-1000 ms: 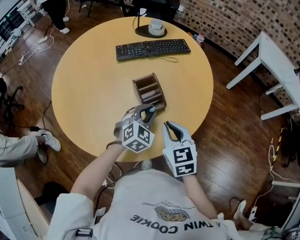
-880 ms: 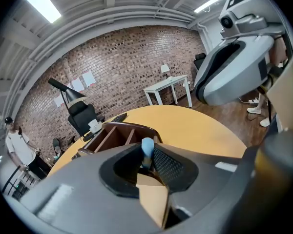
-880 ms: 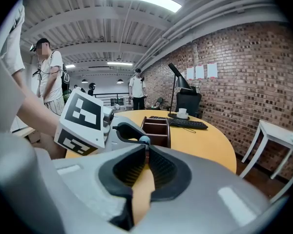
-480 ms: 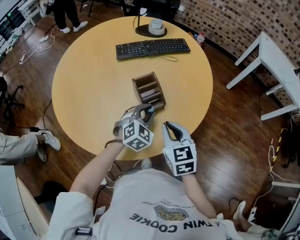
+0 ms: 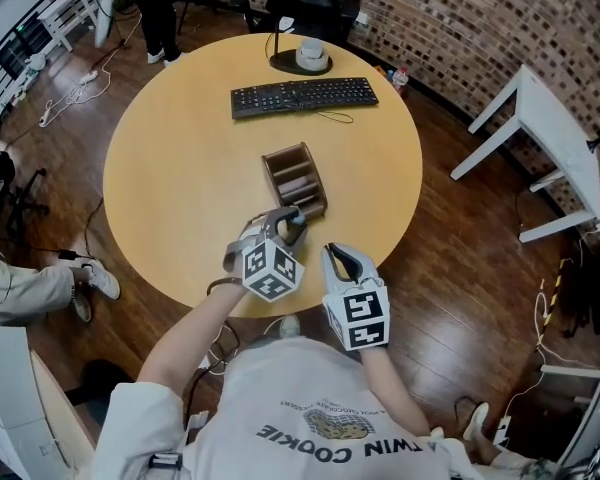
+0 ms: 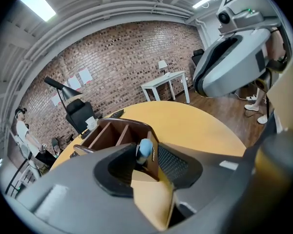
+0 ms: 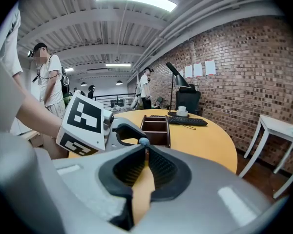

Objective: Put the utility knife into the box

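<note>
Bystander [image 5: 158, 13] farther right (wearer's shirt [image 5: 320, 408]: "TWIN COOKIE")

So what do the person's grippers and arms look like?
Left gripper is dark grey, right gripper whitish; both have black ribbed pads and a white cube with black square markers. Arms are bare below a white T-shirt's short sleeves. The left's jaws are opening, the utility knife between them.
</note>
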